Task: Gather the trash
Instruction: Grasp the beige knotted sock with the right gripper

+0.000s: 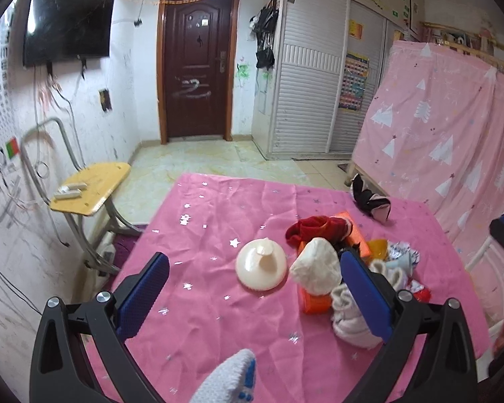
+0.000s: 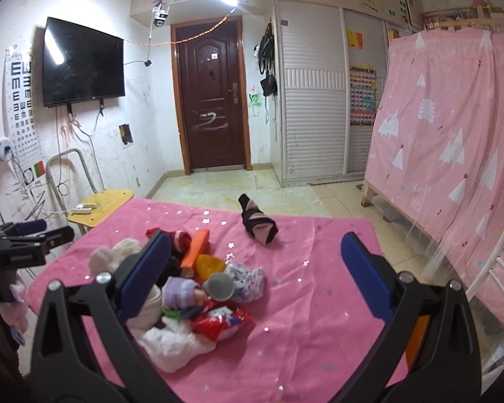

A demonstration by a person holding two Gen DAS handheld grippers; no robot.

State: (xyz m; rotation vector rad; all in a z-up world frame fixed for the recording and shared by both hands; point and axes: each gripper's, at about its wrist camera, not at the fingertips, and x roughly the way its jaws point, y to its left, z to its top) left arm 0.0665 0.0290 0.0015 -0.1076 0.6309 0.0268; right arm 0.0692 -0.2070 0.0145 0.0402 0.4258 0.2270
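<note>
A heap of socks, wrappers and small items lies on the pink cloth [image 1: 218, 309]. In the left wrist view I see a cream dome-shaped lid [image 1: 261, 264], a white sock [image 1: 316, 270], a red cloth [image 1: 316, 228] and an orange box [image 1: 356, 235]. My left gripper [image 1: 255, 288] is open above the cloth, its right finger by the heap. In the right wrist view a red snack wrapper [image 2: 223, 322], a patterned wrapper [image 2: 247, 278], a purple sock [image 2: 181, 294] and a yellow piece [image 2: 210, 265] lie in the heap. My right gripper [image 2: 255, 268] is open and empty over it.
A black-and-pink sock [image 2: 258, 223] lies apart at the cloth's far side, also in the left wrist view [image 1: 369, 201]. A yellow folding chair [image 1: 90, 184] stands left of the table. A pink-curtained bed frame [image 2: 453, 141] stands right. A white knit item [image 1: 232, 379] lies at the near edge.
</note>
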